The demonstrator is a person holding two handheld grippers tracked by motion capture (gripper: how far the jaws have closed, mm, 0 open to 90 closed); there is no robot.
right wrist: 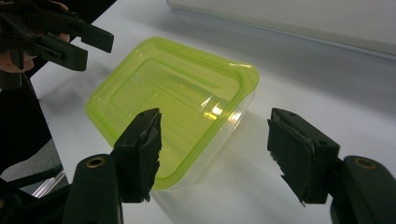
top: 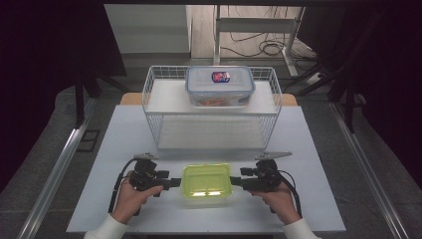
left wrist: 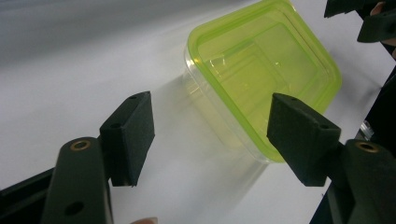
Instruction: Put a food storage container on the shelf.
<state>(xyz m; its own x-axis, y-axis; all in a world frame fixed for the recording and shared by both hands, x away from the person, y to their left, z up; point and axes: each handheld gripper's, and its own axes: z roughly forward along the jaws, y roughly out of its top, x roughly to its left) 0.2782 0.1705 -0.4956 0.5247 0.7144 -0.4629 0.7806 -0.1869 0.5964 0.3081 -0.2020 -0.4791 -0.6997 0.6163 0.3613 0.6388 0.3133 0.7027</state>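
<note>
Across the middle of the high view lies our white table (top: 124, 149), with the wire rack (top: 154, 94) in the upper centre bearing a clear lidded box (top: 220, 85), stored clear of our work. At lower centre sits the green-lidded container (top: 206, 179), flanked for a two-sided lift. Our left gripper (top: 174, 182) and right gripper (top: 234, 181) both stand spread, pinching nothing.

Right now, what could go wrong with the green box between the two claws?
The green-lidded box is clear, smooth plastic, so it might slip if the left claw and right claw squeeze unevenly. Both stand open at its ends. Lifted too far forward, it could bump the wire rack.
</note>
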